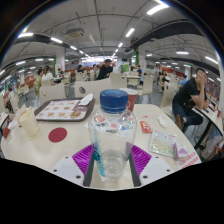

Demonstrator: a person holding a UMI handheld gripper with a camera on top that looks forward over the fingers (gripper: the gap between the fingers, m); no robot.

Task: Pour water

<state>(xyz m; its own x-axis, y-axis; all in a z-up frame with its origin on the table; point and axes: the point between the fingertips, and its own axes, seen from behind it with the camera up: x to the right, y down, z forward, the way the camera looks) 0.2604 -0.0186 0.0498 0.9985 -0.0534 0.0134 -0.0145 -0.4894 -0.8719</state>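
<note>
A clear plastic water bottle (pixel 112 135) with a blue cap (pixel 113 99) stands upright between my fingers, its lower body against the purple pads (pixel 84 157) on both sides. My gripper (pixel 112 165) is shut on the bottle. Its base hangs above the white round table (pixel 70 150). A white cup (pixel 28 121) stands on the table to the left, beyond the fingers.
A red coaster (pixel 58 134) lies left of the bottle. Behind it sits a tray (pixel 62 109) with small items. Packets and a clear box (pixel 163 143) lie to the right. A seated person (pixel 190 98) is at the right, others farther back.
</note>
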